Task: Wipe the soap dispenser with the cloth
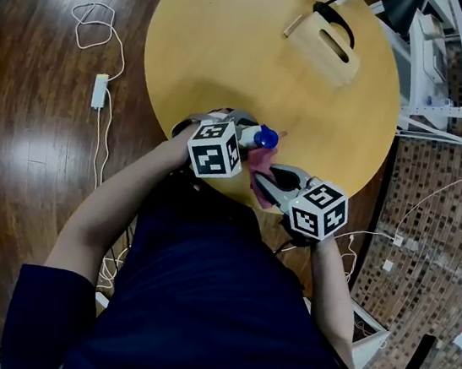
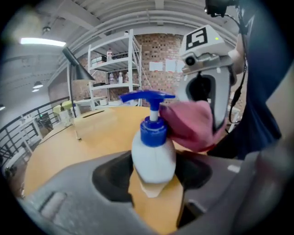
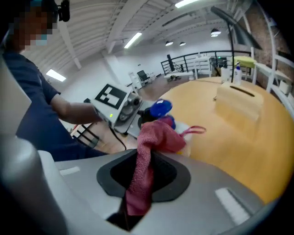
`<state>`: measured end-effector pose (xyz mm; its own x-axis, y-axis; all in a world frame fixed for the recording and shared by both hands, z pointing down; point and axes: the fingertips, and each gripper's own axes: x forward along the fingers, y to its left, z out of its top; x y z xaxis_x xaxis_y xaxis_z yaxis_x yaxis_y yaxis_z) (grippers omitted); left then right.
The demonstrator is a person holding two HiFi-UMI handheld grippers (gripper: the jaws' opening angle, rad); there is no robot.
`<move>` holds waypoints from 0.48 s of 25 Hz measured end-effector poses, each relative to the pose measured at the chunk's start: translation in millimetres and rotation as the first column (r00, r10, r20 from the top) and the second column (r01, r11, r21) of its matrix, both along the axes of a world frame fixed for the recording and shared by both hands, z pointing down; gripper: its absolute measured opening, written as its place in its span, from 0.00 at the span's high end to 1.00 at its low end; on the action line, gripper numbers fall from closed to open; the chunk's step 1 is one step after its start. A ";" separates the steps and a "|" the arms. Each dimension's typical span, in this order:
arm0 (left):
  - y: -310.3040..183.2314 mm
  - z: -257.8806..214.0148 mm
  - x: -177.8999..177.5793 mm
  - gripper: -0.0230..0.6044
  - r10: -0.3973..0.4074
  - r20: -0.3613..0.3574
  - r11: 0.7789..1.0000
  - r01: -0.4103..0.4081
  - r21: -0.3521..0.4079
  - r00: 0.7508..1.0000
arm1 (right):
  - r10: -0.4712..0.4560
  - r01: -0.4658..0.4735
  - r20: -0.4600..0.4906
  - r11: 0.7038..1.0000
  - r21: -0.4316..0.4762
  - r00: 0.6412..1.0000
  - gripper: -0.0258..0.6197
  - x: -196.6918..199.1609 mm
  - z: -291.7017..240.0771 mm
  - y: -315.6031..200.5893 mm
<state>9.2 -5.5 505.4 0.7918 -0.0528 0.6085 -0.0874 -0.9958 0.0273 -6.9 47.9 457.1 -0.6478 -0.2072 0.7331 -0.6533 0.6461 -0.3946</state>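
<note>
Round wooden tabletop (image 1: 234, 43), near edge: white soap dispenser (image 2: 154, 158), blue-topped, upright, clamped in left tongs (image 2: 155, 179). Red cloth (image 3: 156, 135), pinched in right tongs (image 3: 143, 176), bunched against the dispenser's neck.

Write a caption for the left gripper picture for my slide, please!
Left gripper holds the soap dispenser while the right gripper presses a pink cloth against its blue pump.

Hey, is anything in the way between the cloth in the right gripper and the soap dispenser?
Nothing visible. The pink cloth in the right gripper appears to lie against the soap dispenser beside its blue pump, and the left gripper grips the dispenser's white body lower down.
</note>
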 end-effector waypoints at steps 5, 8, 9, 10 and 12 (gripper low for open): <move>-8.0 8.4 -19.9 0.45 -0.062 0.102 0.993 0.052 0.103 0.993 | 0.213 -0.213 0.028 0.977 0.010 0.977 0.85 41.6 -7.2 -22.2; -8.3 -7.7 -29.6 0.41 -0.139 0.058 0.989 0.136 0.062 0.989 | 0.442 -0.450 0.099 0.887 0.098 0.892 0.85 68.7 -31.3 -61.6; -8.7 -14.7 -31.8 0.41 -0.166 0.037 0.985 0.165 0.048 0.985 | 0.479 -0.489 0.108 0.865 0.113 0.871 0.85 70.6 -32.3 -70.3; -9.2 -19.4 -33.6 0.41 -0.180 0.032 0.983 0.178 0.050 0.983 | 0.496 -0.507 0.116 0.854 0.115 0.861 0.85 67.4 -29.7 -76.3; -9.3 -20.8 -35.7 0.49 -0.162 0.063 0.983 0.156 0.096 0.985 | 0.494 -0.508 0.138 0.857 0.092 0.859 0.85 49.8 -19.4 -83.4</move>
